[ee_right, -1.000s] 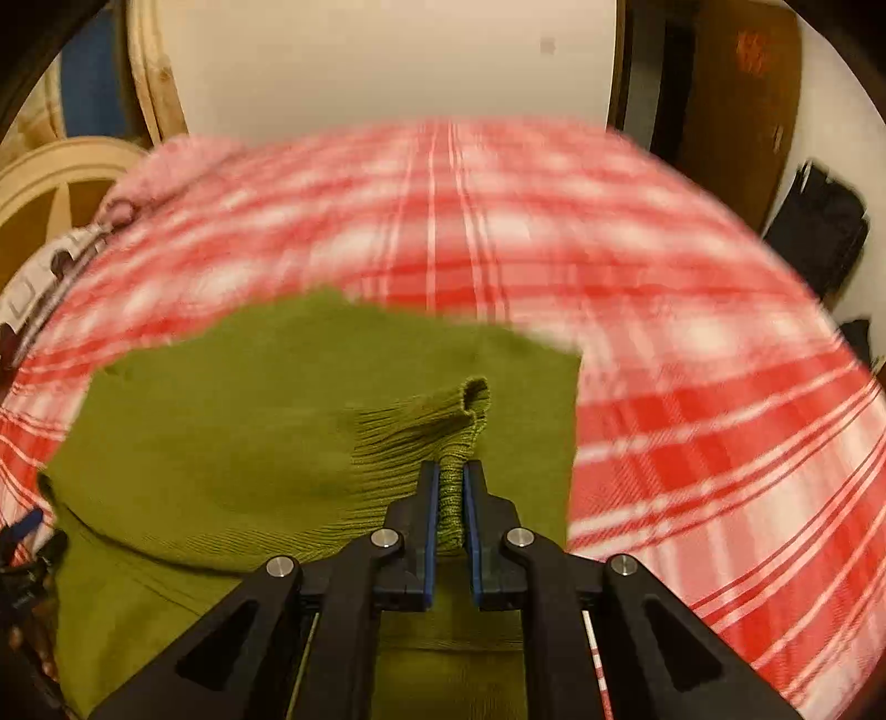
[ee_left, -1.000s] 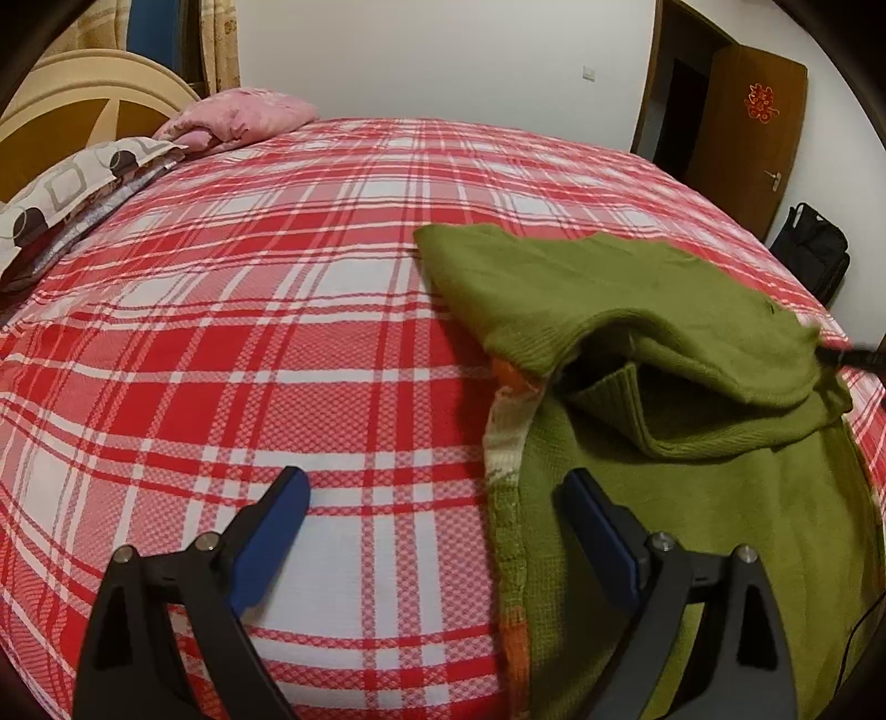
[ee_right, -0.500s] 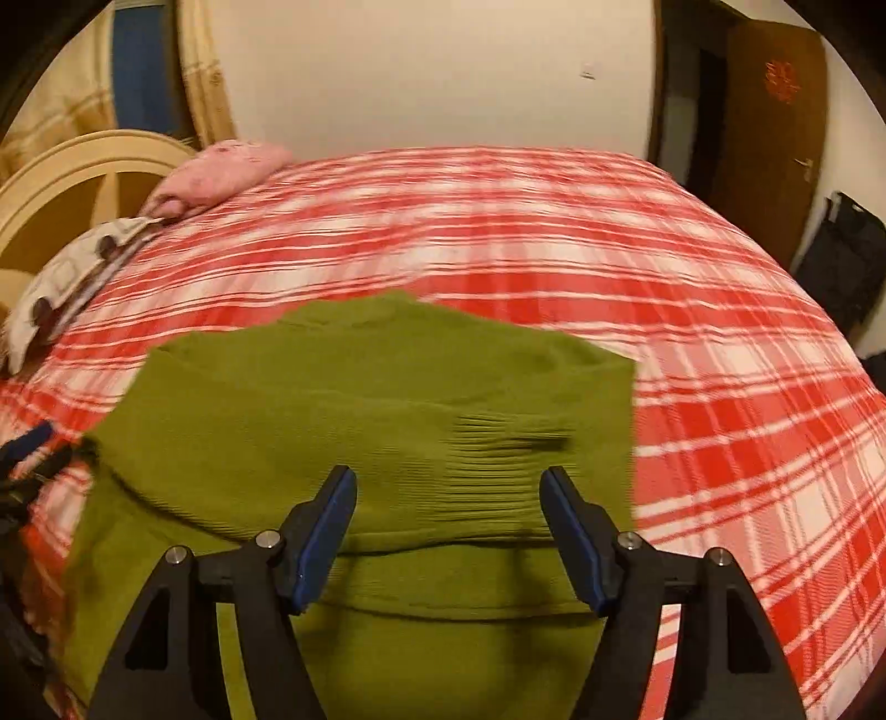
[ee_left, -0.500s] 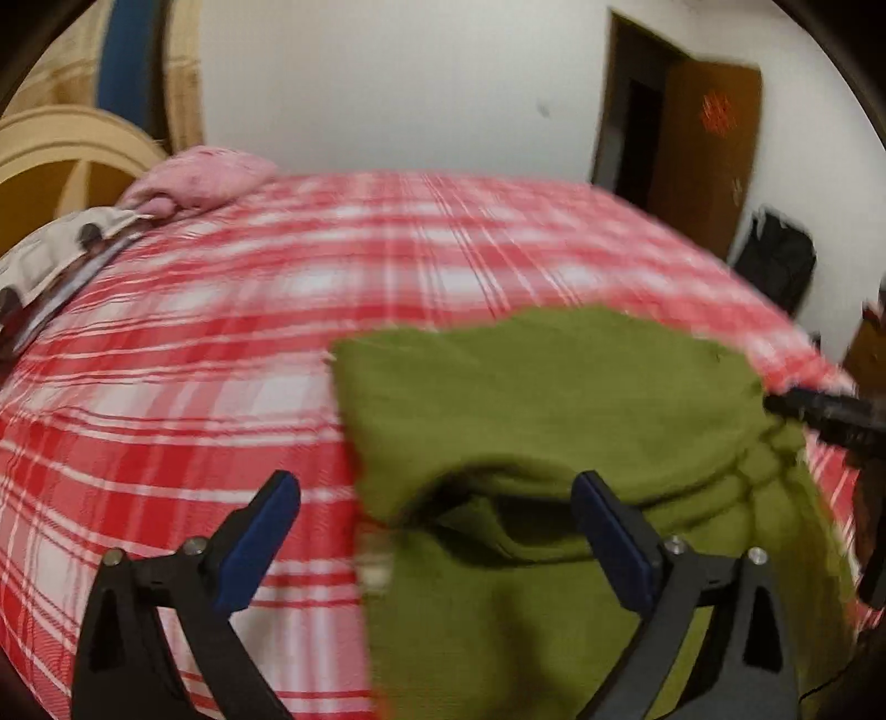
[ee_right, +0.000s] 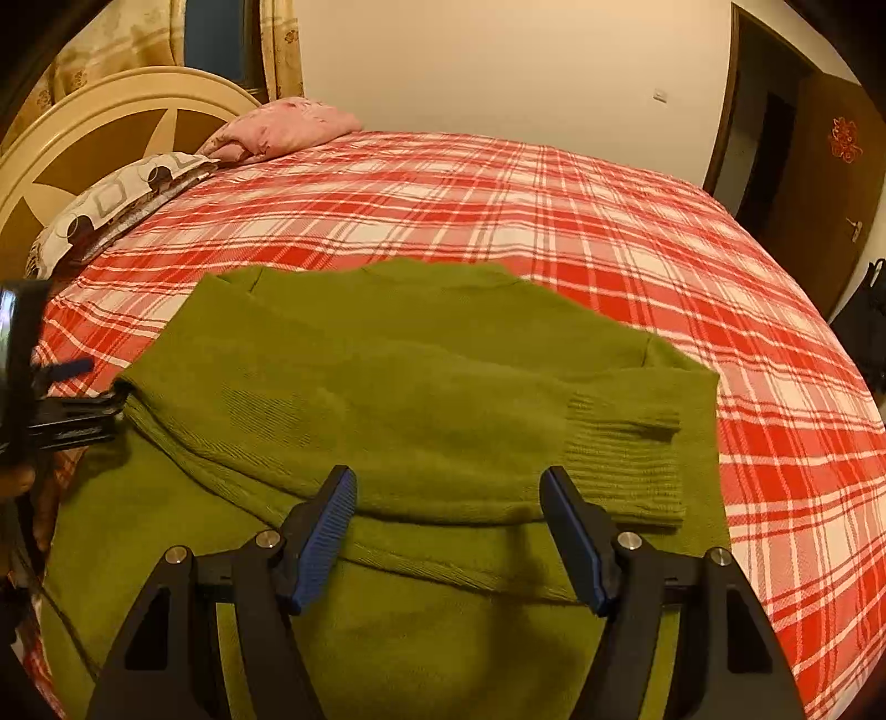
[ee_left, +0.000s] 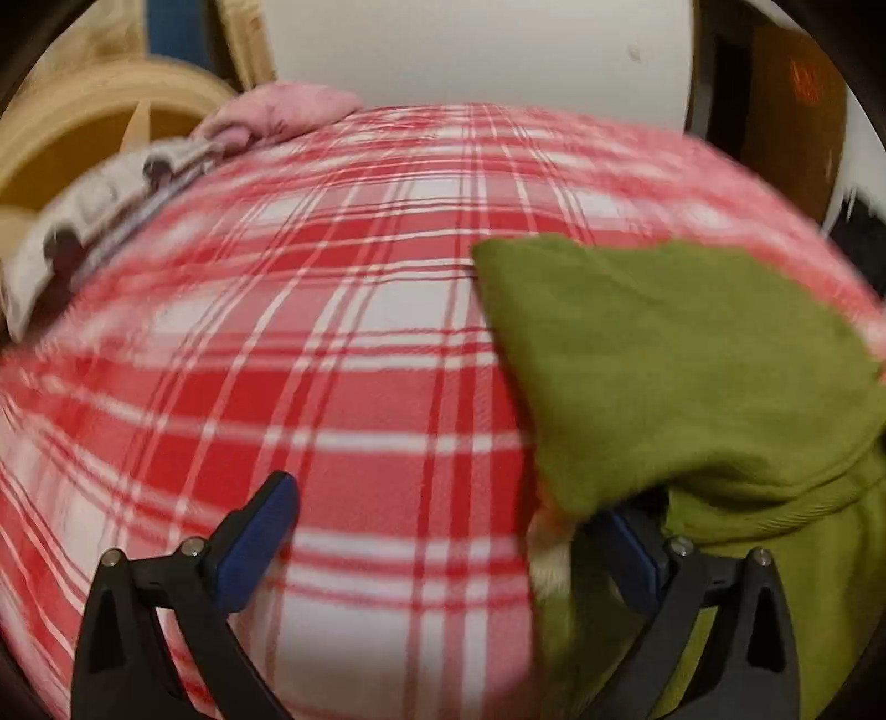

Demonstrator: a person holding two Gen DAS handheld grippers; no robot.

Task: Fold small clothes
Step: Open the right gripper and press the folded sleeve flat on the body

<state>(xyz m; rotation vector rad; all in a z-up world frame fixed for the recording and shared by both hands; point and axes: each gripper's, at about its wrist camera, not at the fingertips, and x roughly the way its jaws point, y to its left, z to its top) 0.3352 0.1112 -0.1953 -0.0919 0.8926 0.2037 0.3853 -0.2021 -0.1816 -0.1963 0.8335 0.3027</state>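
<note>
Room: bedroom with a pale wall (ee_right: 498, 61), a brown door (ee_right: 830, 166) at the far right and patterned curtains (ee_right: 277, 50) at the far left.
Bed: red and white plaid bedspread (ee_right: 554, 221) covers it; a cream headboard (ee_right: 111, 127) rises at the far left.
Pillows: a pink pillow (ee_right: 282, 124) and a white pillow with dark ring prints (ee_right: 111, 205) lie by the headboard, well beyond both sets of jaws.
Sweater: a green knit sweater (ee_right: 415, 387) lies on the bedspread, spread directly ahead of and beneath the right jaws; its upper part is folded down over the body.
Sleeve cuff: the ribbed cuff (ee_right: 626, 459) lies flat on the sweater, just right of and slightly beyond the right-hand blue pad.
Right gripper (ee_right: 448, 531): jaws released and spread apart above the folded edge; fabric lies under the gap, but neither pad presses on it.
Left gripper (ee_left: 448, 531): jaws released, spread as wide as they go; the left pad hangs over bare plaid, the right pad sits at the sweater's left edge, partly tucked under a raised green flap. No cloth is pinched. This view is blurred.
Sweater from the left camera: it fills the space right of and beyond the right pad, with a pale and orange strip (ee_left: 548, 548) at its near edge.
Bag: a dark bag (ee_right: 869, 327) stands beyond the bed's right side.
</note>
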